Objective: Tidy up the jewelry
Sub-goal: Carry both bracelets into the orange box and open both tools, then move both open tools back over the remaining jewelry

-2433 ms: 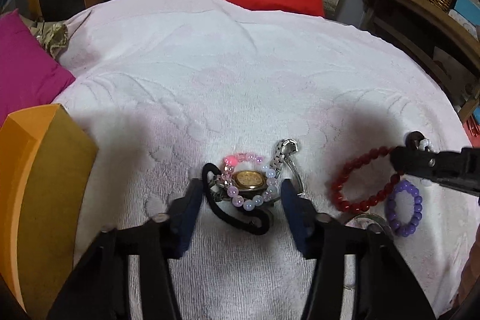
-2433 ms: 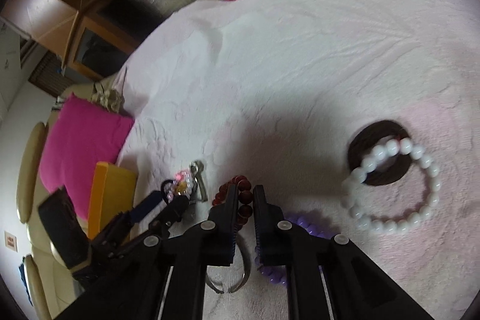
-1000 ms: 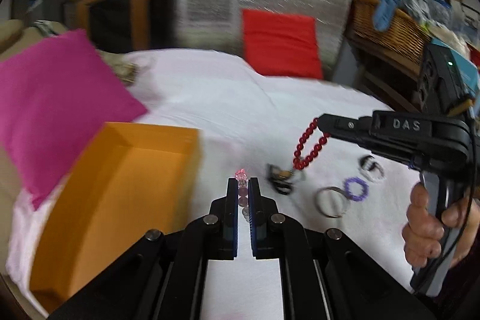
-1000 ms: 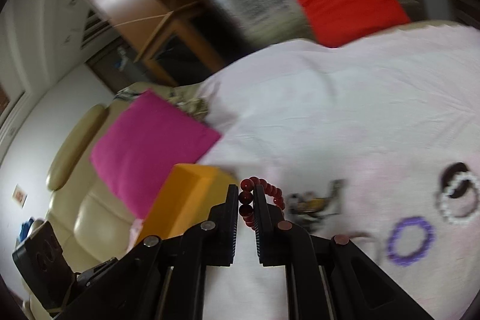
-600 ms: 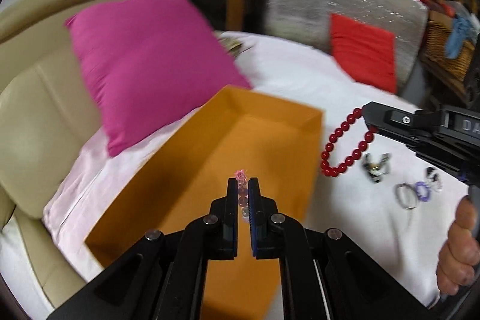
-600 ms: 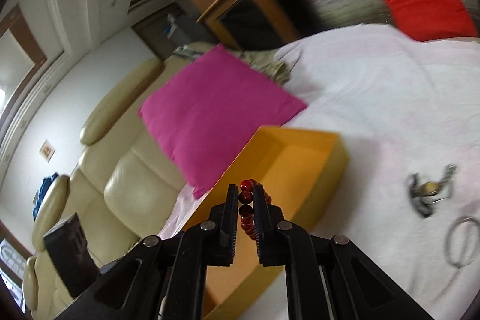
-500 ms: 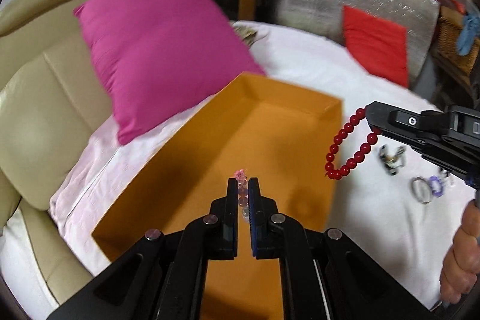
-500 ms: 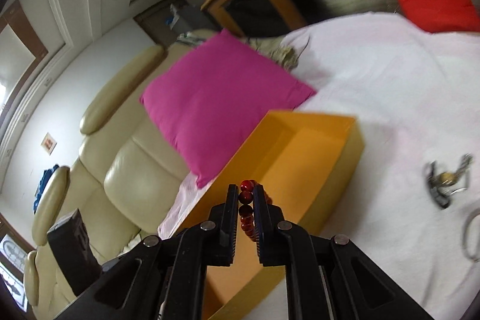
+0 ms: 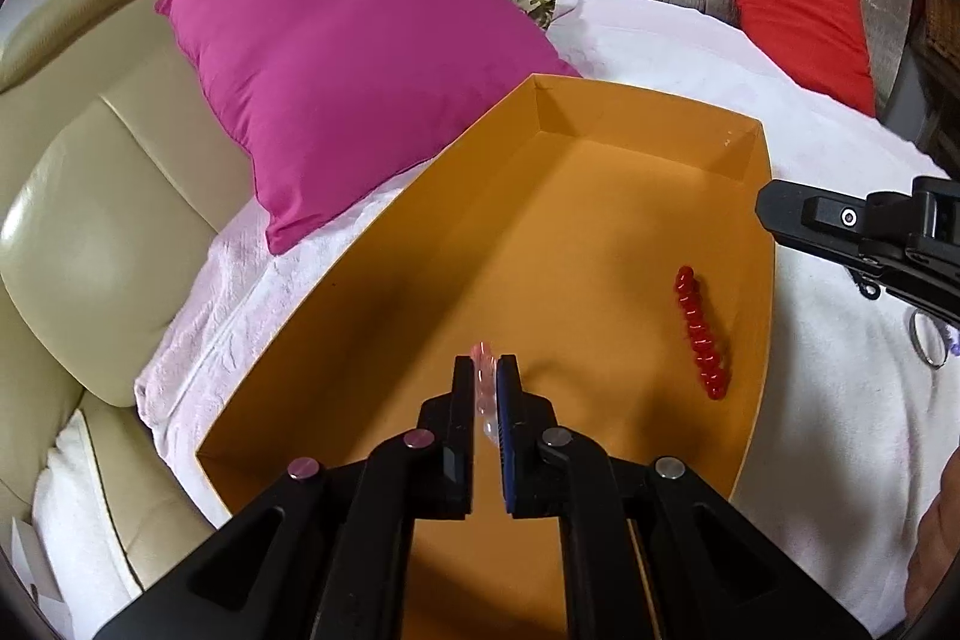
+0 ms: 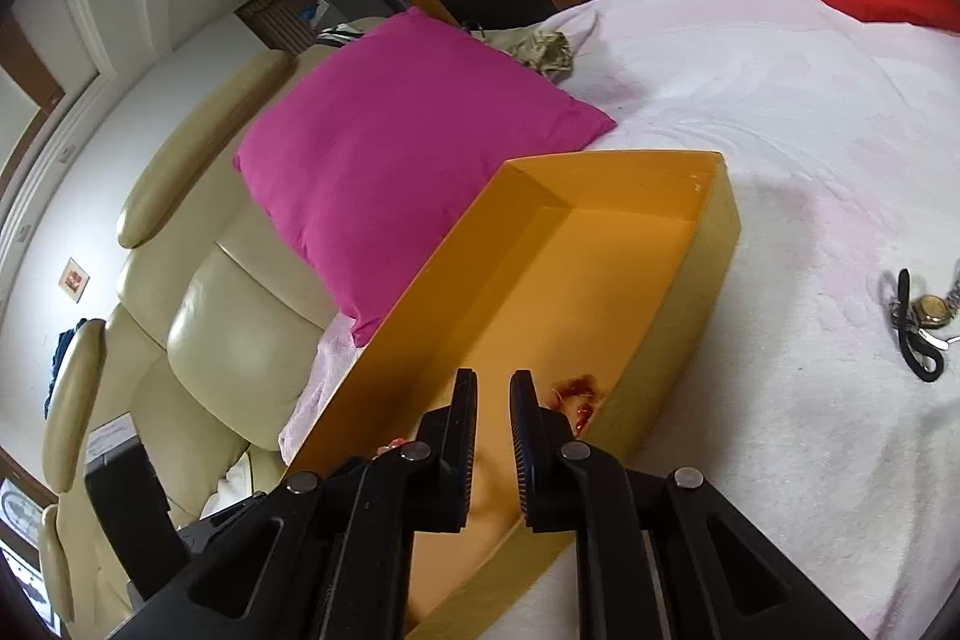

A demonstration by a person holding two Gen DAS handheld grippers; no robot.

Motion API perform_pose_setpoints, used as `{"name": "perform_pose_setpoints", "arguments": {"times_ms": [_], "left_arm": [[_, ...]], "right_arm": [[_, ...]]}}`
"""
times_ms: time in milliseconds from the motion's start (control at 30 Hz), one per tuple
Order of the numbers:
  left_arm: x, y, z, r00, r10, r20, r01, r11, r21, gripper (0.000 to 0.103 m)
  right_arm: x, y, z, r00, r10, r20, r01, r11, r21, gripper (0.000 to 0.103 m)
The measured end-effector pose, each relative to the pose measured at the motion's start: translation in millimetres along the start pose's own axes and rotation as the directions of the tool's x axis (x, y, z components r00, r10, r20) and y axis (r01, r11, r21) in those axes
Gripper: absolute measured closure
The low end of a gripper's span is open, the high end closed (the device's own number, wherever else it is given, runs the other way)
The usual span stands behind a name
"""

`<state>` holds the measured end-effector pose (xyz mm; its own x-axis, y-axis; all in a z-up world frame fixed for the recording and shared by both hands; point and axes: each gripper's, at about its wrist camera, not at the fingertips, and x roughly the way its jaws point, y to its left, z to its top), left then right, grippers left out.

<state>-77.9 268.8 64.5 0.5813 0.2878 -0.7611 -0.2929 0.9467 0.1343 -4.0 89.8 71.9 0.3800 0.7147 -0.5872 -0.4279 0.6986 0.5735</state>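
Orange cardboard box (image 9: 606, 112) sits on a white towel-covered surface (image 9: 840, 400), just beside one magenta cushion (image 9: 336, 58) on a cream leather sofa (image 9: 90, 220); one red cushion (image 9: 804, 22) lies farther back, and no writing is legible. One red bead bracelet (image 9: 699, 331) lies inside the box near its right wall, below the right gripper (image 10: 493, 382), whose jaws have just been opening with nothing between them. Left gripper (image 9: 487, 370) pinches one pink bead bracelet (image 9: 483, 358) over the box floor, while one gold watch (image 10: 930, 310) lies on the towel outside.

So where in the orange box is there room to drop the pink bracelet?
Most of the orange box floor is bare: the far end by the magenta pillow and the middle. Only the right wall is taken, where the red bead bracelet lies.
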Motion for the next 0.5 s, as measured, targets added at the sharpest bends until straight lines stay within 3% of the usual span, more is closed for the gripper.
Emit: {"name": "perform_pose_setpoints", "arguments": {"times_ms": [233, 333, 367, 400, 500], "left_arm": [[-8.3, -9.1, 5.0, 0.999, 0.015, 0.044, -0.016, 1.000, 0.024, 0.085], [-13.8, -14.2, 7.7, 0.997, 0.030, 0.076, -0.033, 0.999, 0.031, 0.072], [-15.6, -16.6, 8.5, 0.996, 0.034, 0.087, -0.037, 0.999, 0.035, 0.069], [-18.1, -19.9, 9.4, 0.994, 0.036, 0.099, -0.040, 0.998, 0.041, 0.069], [-21.9, -27.9, 11.7, 0.992, 0.035, 0.119, -0.042, 0.998, 0.052, 0.069]], "right_arm": [[-19.2, -14.5, 4.1, 0.999, -0.036, 0.019, 0.035, 0.999, 0.012, 0.087], [-32.8, -25.1, 6.4, 0.998, -0.050, 0.029, 0.050, 0.998, 0.026, 0.068], [-39.1, -30.6, 7.2, 0.998, -0.056, 0.038, 0.054, 0.998, 0.035, 0.053], [-44.6, -34.4, 7.8, 0.997, -0.061, 0.049, 0.059, 0.997, 0.041, 0.044], [-63.6, -46.4, 10.7, 0.994, -0.079, 0.078, 0.075, 0.996, 0.050, 0.044]]}}
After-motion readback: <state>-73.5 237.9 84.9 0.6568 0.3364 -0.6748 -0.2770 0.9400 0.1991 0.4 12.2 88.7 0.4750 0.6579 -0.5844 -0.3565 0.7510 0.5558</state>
